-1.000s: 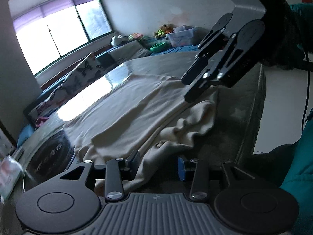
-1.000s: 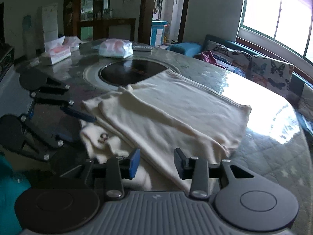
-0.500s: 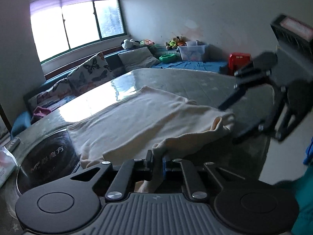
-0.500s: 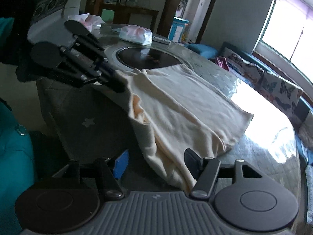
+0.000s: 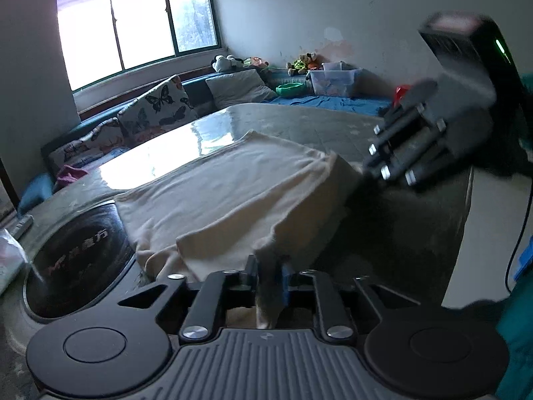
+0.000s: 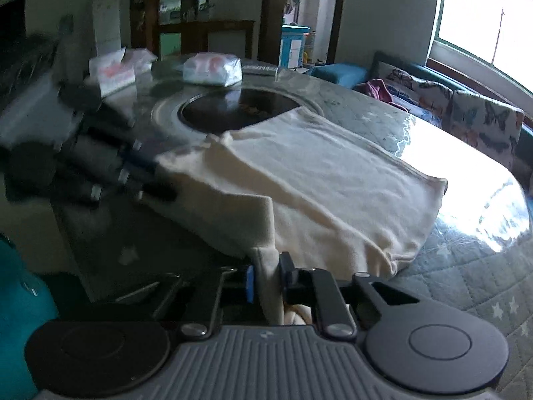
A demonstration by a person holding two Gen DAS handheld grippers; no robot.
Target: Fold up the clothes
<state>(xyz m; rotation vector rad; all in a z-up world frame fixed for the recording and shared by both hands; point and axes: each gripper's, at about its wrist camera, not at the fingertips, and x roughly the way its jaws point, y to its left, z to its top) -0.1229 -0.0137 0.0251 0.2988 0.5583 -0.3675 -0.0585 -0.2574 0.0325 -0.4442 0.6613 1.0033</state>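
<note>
Both claws have the near edge of the cream garment [image 5: 233, 193] pinched: the left claw [image 5: 269, 275] is clamped on one corner, the right claw [image 6: 266, 275] on the other, and the cloth is stretched taut between them, raised off the desk [image 6: 466, 266]. The rest lies flat toward the far side, partly over the dark round inset [image 6: 233, 106]. This looks like the fold-over step; next the lifted edge should travel together toward the far hem. The far desk is open; tissue packs [image 6: 213, 68] sit well apart.
</note>
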